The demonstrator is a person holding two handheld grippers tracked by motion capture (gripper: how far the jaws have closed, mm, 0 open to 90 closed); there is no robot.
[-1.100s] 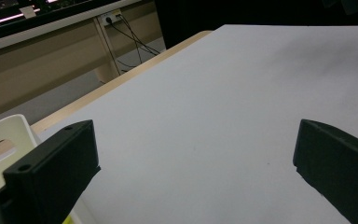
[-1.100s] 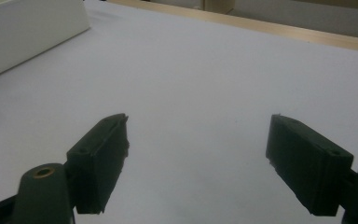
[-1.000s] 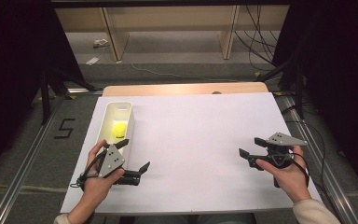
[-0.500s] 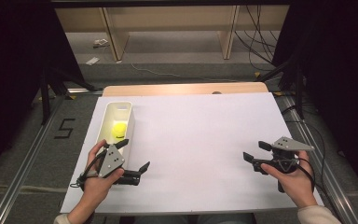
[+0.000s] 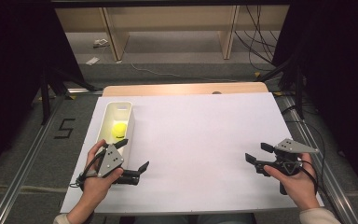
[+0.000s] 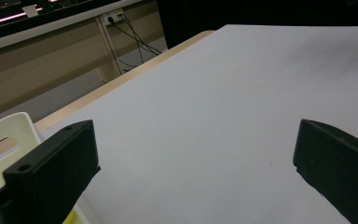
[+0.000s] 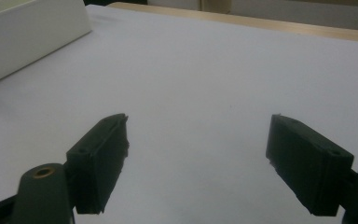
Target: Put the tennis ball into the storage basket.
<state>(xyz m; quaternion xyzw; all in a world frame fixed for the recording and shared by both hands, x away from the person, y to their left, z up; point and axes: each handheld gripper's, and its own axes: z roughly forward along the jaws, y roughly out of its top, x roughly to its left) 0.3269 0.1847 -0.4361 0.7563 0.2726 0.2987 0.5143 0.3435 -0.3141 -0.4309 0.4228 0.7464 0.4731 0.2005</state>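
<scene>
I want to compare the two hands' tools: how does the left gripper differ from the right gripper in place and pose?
The left gripper sits beside the white bin holding a yellow ball; the right gripper sits over bare white table, far from the bin. The left one points toward the table's middle, the right one points leftward. Both have jaws open and hold nothing.

Count on the table: one long white plastic bin; one round yellow ball inside it; one white sheet covering the tabletop. Hand-held black two-jaw grippers: two, left gripper and right gripper.
</scene>
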